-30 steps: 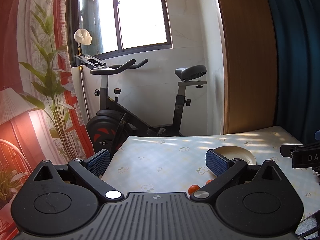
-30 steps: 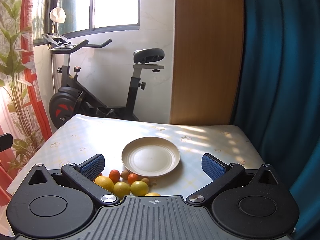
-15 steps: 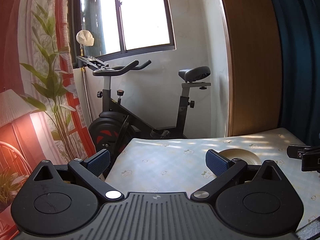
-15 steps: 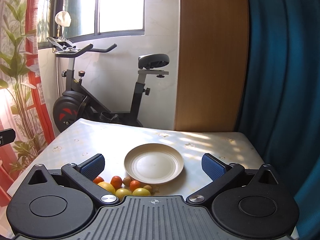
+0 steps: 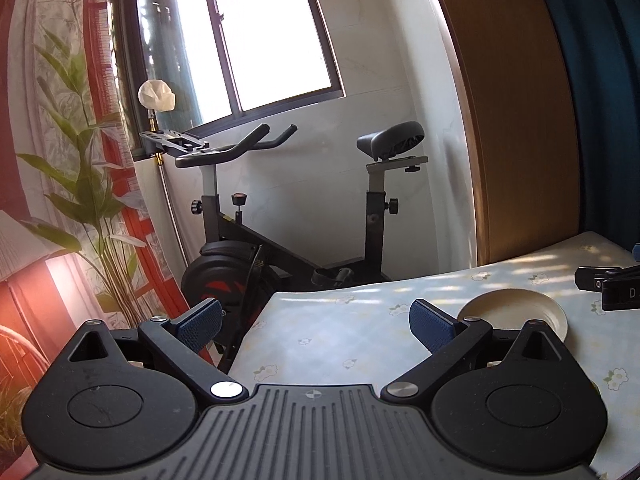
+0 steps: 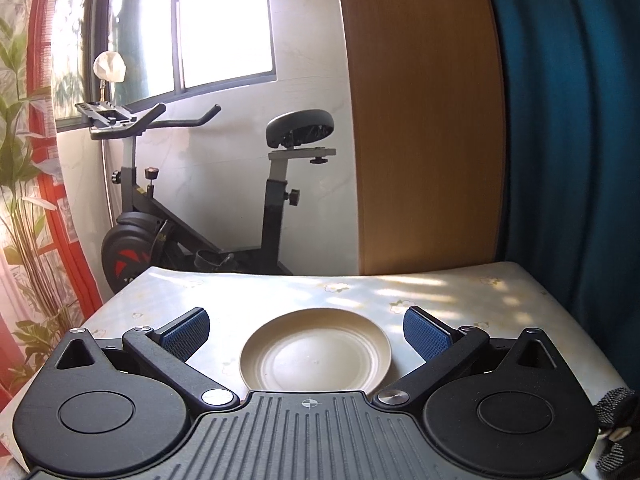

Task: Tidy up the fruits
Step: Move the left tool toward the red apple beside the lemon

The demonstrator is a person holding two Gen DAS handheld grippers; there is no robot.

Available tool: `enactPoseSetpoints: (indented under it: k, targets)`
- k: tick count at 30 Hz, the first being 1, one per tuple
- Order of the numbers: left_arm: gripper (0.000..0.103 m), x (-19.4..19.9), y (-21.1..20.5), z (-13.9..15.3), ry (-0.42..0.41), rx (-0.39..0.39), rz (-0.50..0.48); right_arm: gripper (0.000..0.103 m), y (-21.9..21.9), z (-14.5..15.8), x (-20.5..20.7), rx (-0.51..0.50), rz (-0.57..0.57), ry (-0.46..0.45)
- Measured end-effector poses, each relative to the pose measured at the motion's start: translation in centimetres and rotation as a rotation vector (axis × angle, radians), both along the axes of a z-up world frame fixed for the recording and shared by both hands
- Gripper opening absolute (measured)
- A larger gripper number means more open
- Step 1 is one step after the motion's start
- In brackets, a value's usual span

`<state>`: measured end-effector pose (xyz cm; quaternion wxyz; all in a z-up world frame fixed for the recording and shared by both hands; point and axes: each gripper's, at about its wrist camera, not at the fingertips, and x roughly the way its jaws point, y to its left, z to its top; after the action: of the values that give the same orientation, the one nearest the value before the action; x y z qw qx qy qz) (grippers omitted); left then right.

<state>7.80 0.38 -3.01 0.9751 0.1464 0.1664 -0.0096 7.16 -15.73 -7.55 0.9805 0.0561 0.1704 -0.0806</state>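
An empty cream plate sits on the flower-patterned table, straight ahead of my right gripper, which is open and empty, held above the table's near edge. The plate also shows in the left wrist view, to the right of my left gripper, which is open and empty over the table's left edge. The right gripper's tip shows at the right of the left wrist view. No fruit is in view; both gripper bodies hide the near table.
An exercise bike stands behind the table below a window. A wooden panel and a blue curtain are at the back right. A plant and red curtain stand at the left.
Both views have tilted upward. The yellow and orange fruits seen earlier near the plate have dropped out of sight behind the gripper bodies. Both grippers stay open.
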Motion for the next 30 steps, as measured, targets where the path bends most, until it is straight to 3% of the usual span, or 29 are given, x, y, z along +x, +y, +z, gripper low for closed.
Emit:
enactPoseSetpoints:
  k: [4,7,9,12,15,19,23,30]
  targets:
    - [0.096,1.9,0.5,-1.6,0.032,-0.04,-0.002,0.103,1.0,-2.2,1.4,-0.044,0.001,0.005]
    - [0.088,3.2,1.7,-3.0,0.053,-0.116,-0.017,0.103,1.4,-3.3,2.3,-0.023,0.051,0.036]
    - [0.087,3.7,2.7,-3.8,0.064,-0.184,-0.036,0.103,2.0,-3.9,2.8,-0.031,0.069,0.073]
    - [0.087,4.2,3.4,-5.0,0.069,-0.223,-0.043,0.103,2.5,-4.7,3.1,-0.004,0.127,0.093]
    - [0.087,4.8,3.6,-6.0,0.124,-0.23,-0.054,0.103,3.0,-5.5,2.9,0.024,0.19,0.111]
    - [0.087,5.2,3.9,-7.4,0.189,-0.239,-0.057,0.103,4.3,-6.5,2.6,-0.062,0.211,0.139]
    - [0.09,5.2,4.1,-8.5,0.212,-0.211,-0.014,0.103,5.1,-7.5,2.2,-0.102,0.226,0.156]
    - [0.096,4.2,4.0,-9.7,0.225,-0.201,0.019,0.103,4.6,-8.9,1.4,-0.046,0.285,0.206]
